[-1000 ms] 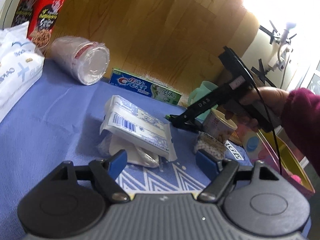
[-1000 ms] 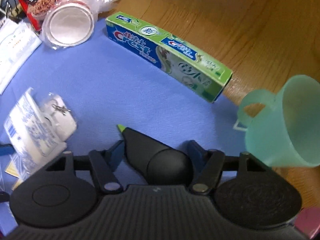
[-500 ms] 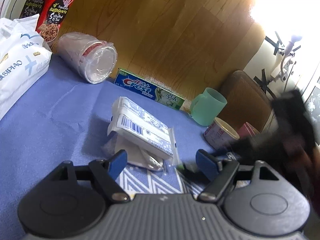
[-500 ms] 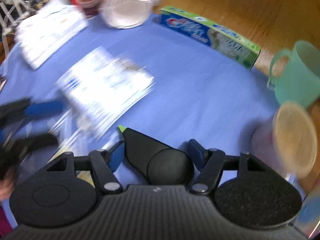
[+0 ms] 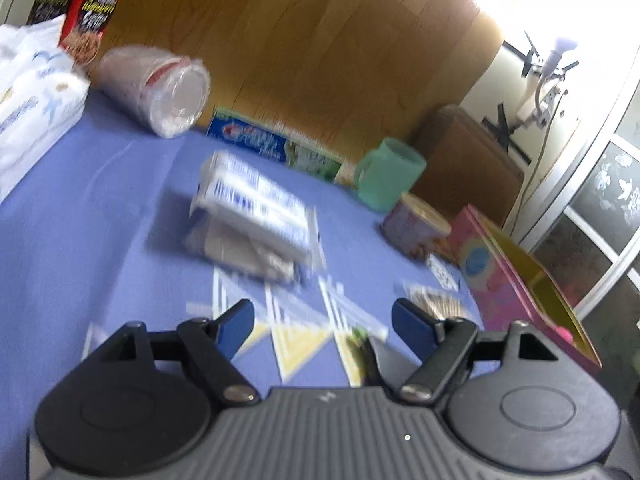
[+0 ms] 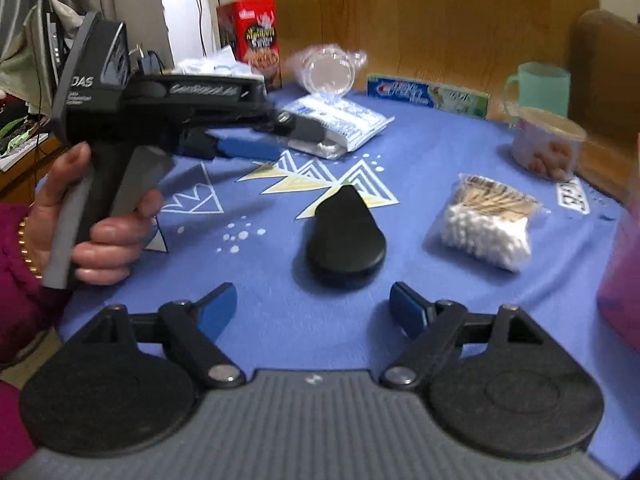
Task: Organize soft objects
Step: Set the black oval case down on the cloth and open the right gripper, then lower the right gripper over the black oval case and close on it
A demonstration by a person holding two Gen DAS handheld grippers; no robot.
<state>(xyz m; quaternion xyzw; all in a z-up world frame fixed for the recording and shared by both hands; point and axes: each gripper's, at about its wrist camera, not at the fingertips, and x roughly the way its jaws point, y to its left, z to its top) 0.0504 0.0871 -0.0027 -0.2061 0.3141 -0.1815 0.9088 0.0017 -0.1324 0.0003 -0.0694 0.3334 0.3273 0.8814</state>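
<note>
Right gripper (image 6: 312,306) jaws opening with nothing between them, black pouch (image 6: 347,236) lying loose on the blue cloth (image 6: 460,300) just ahead, left gripper (image 5: 324,320) spread and empty — white packet (image 5: 256,208) beyond it, cotton swabs (image 6: 486,226) right of the pouch.

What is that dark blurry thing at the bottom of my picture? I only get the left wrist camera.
Observer: The right wrist view shows it clearly. It is a black oval object lying flat on the blue cloth.
Operator: Is the other gripper holding it?
Observer: No. The right gripper has its jaws opening with nothing between them, and the black oval object lies just past its fingertips.
Operator: What's in the little bag next to it?
Observer: It is a bag of cotton swabs with white tips and wooden sticks. It lies to the right of the black oval object, not touching it.
</note>
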